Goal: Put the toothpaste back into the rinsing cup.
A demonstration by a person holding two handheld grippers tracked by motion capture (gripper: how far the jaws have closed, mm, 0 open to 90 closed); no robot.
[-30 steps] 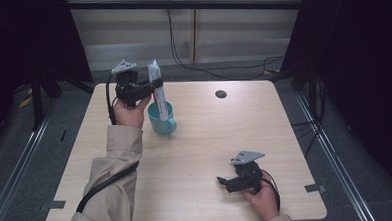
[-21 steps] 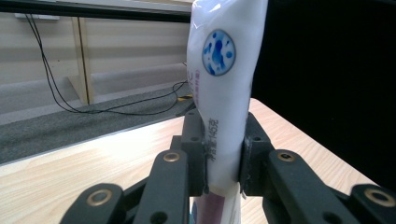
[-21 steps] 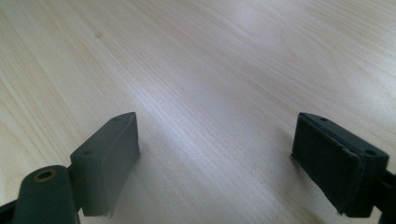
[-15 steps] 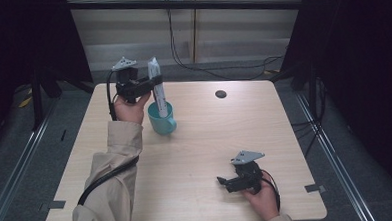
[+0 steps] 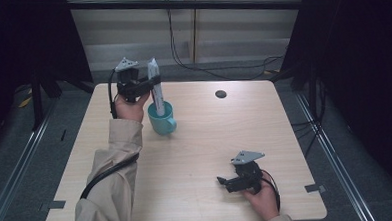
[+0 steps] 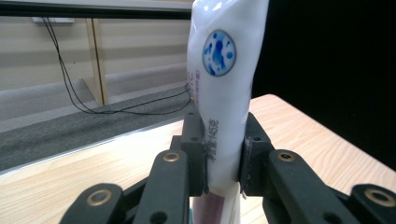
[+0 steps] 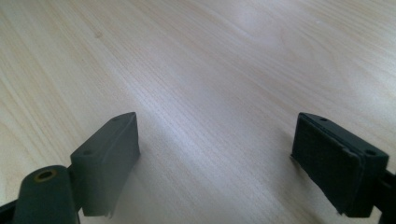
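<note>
While the left gripper (image 5: 152, 85) hangs over the far left part of the wooden table (image 5: 200, 140), its jaws are closed tight on a white tube (image 5: 156, 89) with a blue round mark, which stands nearly upright with its lower end down inside a teal mug (image 5: 162, 119). Over at the near right, the right gripper (image 5: 226, 181) rests low at the tabletop in the person's right hand (image 5: 262, 197), well apart from the mug, and its jaws stand wide apart with nothing between them but bare wood.
</note>
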